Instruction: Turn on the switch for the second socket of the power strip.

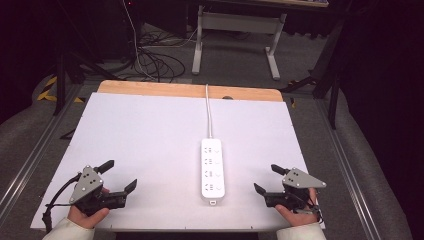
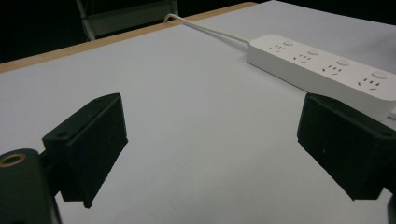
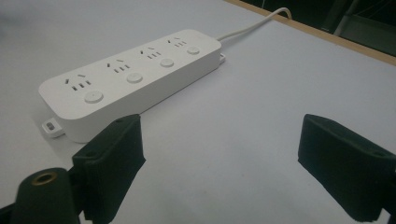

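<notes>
At the near edge of the white table top, the left gripper sits at about 8 o'clock from the table's middle, held in a hand whose sleeve comes in from the bottom. Its jaws stand wide apart with nothing between them, only bare white surface showing in the gap in the left gripper view. The right gripper mirrors it at about 4 o'clock, held by the other hand; its jaws are likewise spread to their widest and hold nothing.

Between the two, a little right of centre, lies the white power strip, its long axis running from 6 to 12 o'clock. Its near end stops short of the table's near edge, leaving a strip of open surface in front of it. It lies flat, four sockets and four round buttons facing up, with a small tab at the near end. The right gripper is near it, apart from it; the left gripper is well apart, with a wide open stretch of table in between.

Toward 12 o'clock the strip's white cable runs straight to the far edge, where a wooden border shows beyond the white sheet. The whole left half of the top, toward 10 o'clock, is open. Metal rails flank the table's sides.
</notes>
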`<state>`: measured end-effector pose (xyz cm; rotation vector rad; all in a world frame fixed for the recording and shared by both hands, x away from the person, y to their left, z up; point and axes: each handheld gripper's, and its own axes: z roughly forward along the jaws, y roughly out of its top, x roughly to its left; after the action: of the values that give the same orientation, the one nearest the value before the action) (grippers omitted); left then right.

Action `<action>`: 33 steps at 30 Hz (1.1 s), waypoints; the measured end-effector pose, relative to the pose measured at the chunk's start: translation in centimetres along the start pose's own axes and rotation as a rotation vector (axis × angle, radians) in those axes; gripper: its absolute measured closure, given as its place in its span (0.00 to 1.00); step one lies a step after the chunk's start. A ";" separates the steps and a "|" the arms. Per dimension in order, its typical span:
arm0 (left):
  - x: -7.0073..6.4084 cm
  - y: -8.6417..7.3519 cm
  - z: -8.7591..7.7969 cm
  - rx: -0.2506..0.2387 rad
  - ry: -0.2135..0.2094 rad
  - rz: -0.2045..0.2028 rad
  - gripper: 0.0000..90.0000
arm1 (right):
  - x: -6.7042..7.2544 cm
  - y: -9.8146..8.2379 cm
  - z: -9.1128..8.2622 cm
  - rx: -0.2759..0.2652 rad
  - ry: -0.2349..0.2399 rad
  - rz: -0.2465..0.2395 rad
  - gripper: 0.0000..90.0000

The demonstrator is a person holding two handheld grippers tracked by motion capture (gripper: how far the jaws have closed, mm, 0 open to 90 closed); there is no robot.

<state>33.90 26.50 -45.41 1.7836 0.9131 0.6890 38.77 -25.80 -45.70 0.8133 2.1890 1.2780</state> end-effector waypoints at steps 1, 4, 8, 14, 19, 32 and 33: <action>0.0 0.0 0.0 0.001 0.004 0.002 0.10 | 0.0 0.0 0.0 0.001 -0.001 0.000 0.16; 0.0 0.0 0.0 0.000 0.004 0.004 0.10 | 0.0 0.0 0.0 0.009 -0.006 0.000 0.16; -0.1 0.0 0.0 0.003 0.003 0.005 0.10 | 0.1 0.0 0.0 -0.003 0.002 0.019 0.18; -0.5 0.1 0.1 0.019 0.001 0.049 0.09 | 0.3 0.1 0.0 0.001 0.004 -0.001 0.20; -0.4 0.1 0.1 0.017 0.001 0.035 0.08 | 0.2 0.2 -0.1 0.002 0.003 -0.003 0.21; -0.3 0.1 0.1 0.022 0.010 0.016 0.08 | 0.3 1.4 -0.1 0.040 -0.009 -0.021 0.35; -0.3 0.1 0.1 0.023 0.013 0.022 0.08 | 0.4 1.7 -0.1 0.049 -0.014 -0.025 0.37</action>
<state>33.83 26.22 -45.32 1.8140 0.9141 0.7075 38.89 -24.92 -44.15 0.8091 2.2205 1.2072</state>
